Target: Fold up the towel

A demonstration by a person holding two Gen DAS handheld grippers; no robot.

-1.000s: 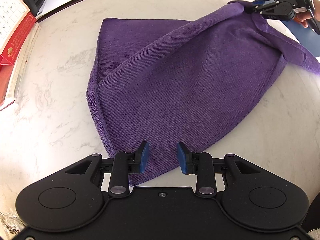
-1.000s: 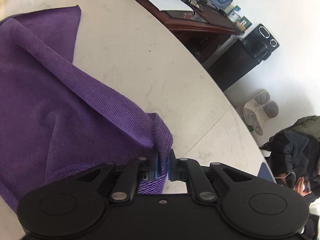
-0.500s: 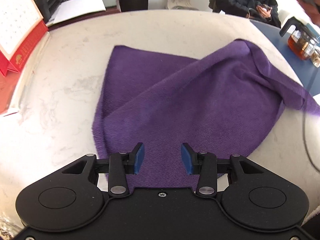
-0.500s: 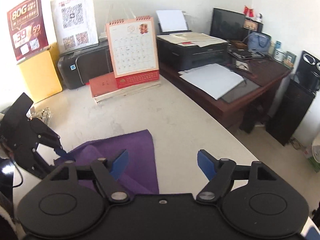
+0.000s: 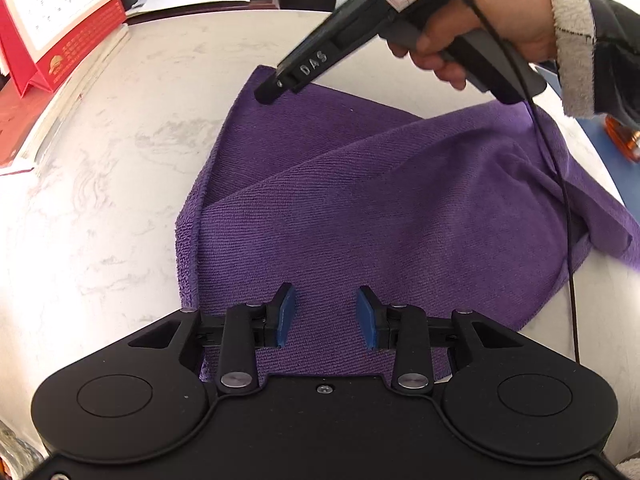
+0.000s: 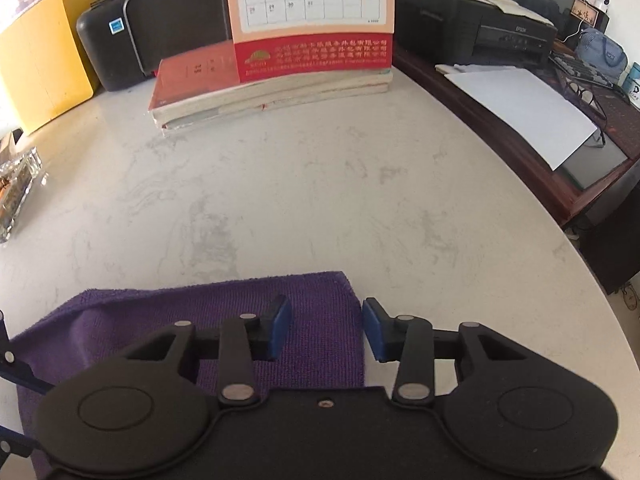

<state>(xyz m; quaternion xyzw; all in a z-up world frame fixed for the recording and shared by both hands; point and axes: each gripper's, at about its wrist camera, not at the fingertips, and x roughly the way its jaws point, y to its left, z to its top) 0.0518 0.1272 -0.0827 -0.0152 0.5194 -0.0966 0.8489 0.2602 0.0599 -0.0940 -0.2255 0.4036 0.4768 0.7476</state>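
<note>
Purple ribbed microfibre towel (image 5: 360, 216) flat on the white marbled round counter (image 5: 100, 200), one layer folded diagonally over another, slanted fold edge running from the left hem up to the right. Near hem under the left gripper (image 5: 326, 316); blue pads apart and closing, nothing pinched, cloth only beneath. Right gripper (image 6: 326, 328) above the far corner (image 6: 336, 280), its pads straddling the towel's right-hand edge, gap narrowing, cloth not clamped. Held by a hand (image 5: 480, 36) in a fleece-cuffed sleeve. Bare marble open beyond that corner, up to stacked books (image 6: 260, 96) and a red-based desk calendar (image 6: 312, 20). Counter's curved rim close on the right.
</note>
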